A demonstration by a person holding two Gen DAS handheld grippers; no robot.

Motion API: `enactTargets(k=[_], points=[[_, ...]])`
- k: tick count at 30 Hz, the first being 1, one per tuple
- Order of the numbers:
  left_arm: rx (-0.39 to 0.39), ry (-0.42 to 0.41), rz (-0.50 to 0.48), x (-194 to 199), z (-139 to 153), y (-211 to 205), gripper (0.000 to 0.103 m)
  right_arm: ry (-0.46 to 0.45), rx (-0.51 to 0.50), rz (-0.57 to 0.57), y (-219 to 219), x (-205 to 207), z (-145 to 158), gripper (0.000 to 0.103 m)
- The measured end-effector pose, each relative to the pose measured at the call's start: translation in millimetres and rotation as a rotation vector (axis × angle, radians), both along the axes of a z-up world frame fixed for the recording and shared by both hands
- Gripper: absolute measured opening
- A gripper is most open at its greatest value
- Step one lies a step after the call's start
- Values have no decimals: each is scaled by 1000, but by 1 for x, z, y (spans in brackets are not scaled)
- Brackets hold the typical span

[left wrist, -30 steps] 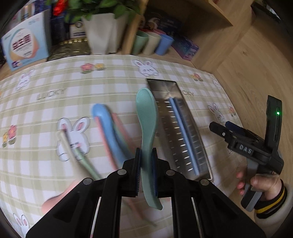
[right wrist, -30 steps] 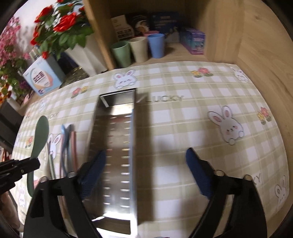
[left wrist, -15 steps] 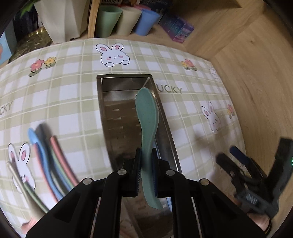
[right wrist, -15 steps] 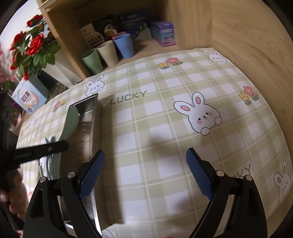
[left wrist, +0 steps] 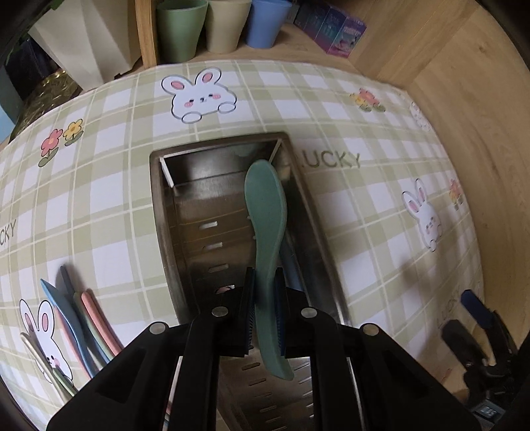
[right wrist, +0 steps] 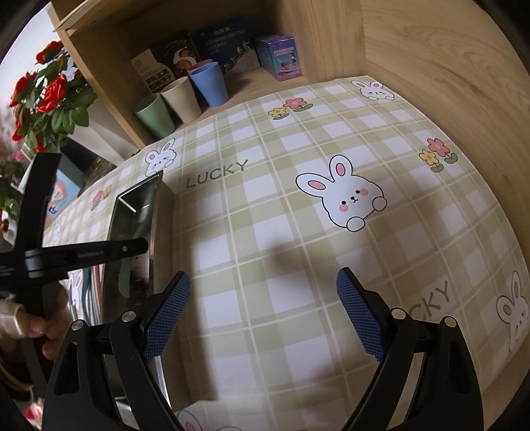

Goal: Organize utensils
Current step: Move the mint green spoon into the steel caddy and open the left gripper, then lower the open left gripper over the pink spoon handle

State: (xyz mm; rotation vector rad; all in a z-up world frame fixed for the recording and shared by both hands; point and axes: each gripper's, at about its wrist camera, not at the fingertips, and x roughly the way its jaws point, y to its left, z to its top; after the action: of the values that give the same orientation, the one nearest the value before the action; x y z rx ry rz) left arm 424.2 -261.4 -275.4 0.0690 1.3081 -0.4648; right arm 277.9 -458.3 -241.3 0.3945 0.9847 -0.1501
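Observation:
My left gripper (left wrist: pixel 265 311) is shut on the handle of a green spoon (left wrist: pixel 266 212). The spoon's bowl points away from me and hangs over the right side of a long metal utensil tray (left wrist: pixel 165 212). A blue utensil (left wrist: pixel 293 265) lies in the tray under the spoon. Left of the tray, several pastel utensils (left wrist: pixel 89 318) lie side by side on the checked cloth. In the right wrist view my right gripper (right wrist: pixel 263 308) stands open over bare cloth, right of the tray (right wrist: pixel 154 205), with nothing between its pads. The left gripper (right wrist: pixel 99 253) reaches over the tray there.
Three cups (left wrist: pixel 218 25) and small boxes (left wrist: pixel 334 30) stand on a wooden shelf behind the table. A wooden wall (left wrist: pixel 463 132) closes off the right side. A white flowerpot (left wrist: pixel 86 46) with red flowers (right wrist: pixel 49 96) stands at the back left.
My left gripper has carried the green spoon to the right, from above the loose utensils to over the tray, and lower. The right gripper has swung right, away from the tray.

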Motion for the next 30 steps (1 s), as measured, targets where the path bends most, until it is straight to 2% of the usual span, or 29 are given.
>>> enactTargets(k=[2, 5, 6, 13, 18, 24, 30], points=[[-7, 0, 0, 1, -1, 1, 16, 2, -13, 0, 2, -1, 2, 87], [-36, -10, -17, 0, 5, 3, 36, -4, -8, -3, 3, -5, 6, 87], [-61, -14, -30, -3, 10, 6, 37, -7, -9, -5, 4, -7, 8, 87], [-136, -106, -40, -25, 53, 43, 37, -35, 0, -4, 15, -15, 23, 86], [-133, -202, -18, -47, 83, 90, 37, -50, 11, 14, 34, -21, 30, 86], [-99, -302, 79, -75, 107, 173, 37, -75, 43, 52, 66, -27, 35, 86], [-76, -310, 206, -97, 109, 256, 37, -82, 53, 91, 98, -30, 33, 86]])
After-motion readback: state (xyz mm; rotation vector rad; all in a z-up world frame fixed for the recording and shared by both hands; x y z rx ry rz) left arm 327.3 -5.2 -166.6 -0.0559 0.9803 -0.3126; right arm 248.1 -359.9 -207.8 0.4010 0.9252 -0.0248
